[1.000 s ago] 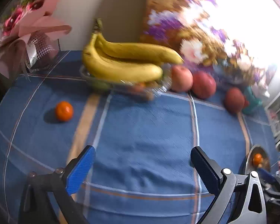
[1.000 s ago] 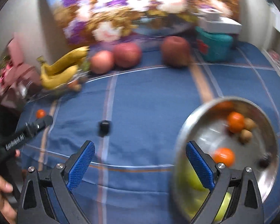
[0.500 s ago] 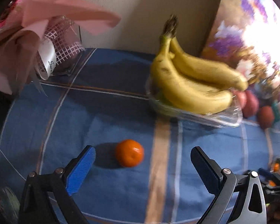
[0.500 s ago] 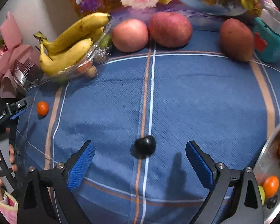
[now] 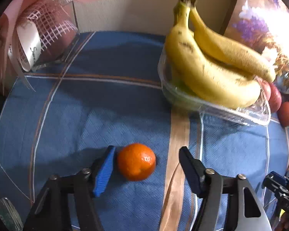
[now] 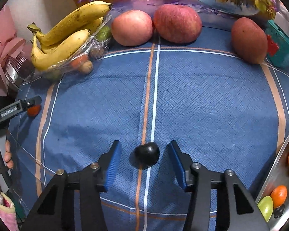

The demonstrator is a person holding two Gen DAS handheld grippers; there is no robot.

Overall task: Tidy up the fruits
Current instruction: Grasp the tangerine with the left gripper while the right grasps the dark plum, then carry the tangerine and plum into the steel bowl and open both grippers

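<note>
In the left wrist view an orange tangerine [image 5: 136, 161] lies on the blue checked cloth [image 5: 106, 115]. It sits between the jaws of my left gripper [image 5: 146, 151], which are closing. The left pad is almost at its skin and the right pad stands well off. In the right wrist view a small dark round fruit [image 6: 147, 154] rests on the cloth between the closing jaws of my right gripper [image 6: 144, 144], with a gap on both sides. A metal bowl [image 6: 275, 175] at the right edge holds several small fruits.
Bananas [image 5: 212, 71] lie on a clear plastic tray [image 5: 231, 113] near the wall. Three red apples [image 6: 133, 28] stand along the back, with a teal box [image 6: 281, 46] at far right. A pink wrapped bouquet [image 5: 38, 34] fills the left corner. A person's hand [image 6: 2, 154] holds the left tool.
Both grippers swung toward the left of the table and came down over their fruits. Each pair of jaws has narrowed from wide open around the fruit.
</note>
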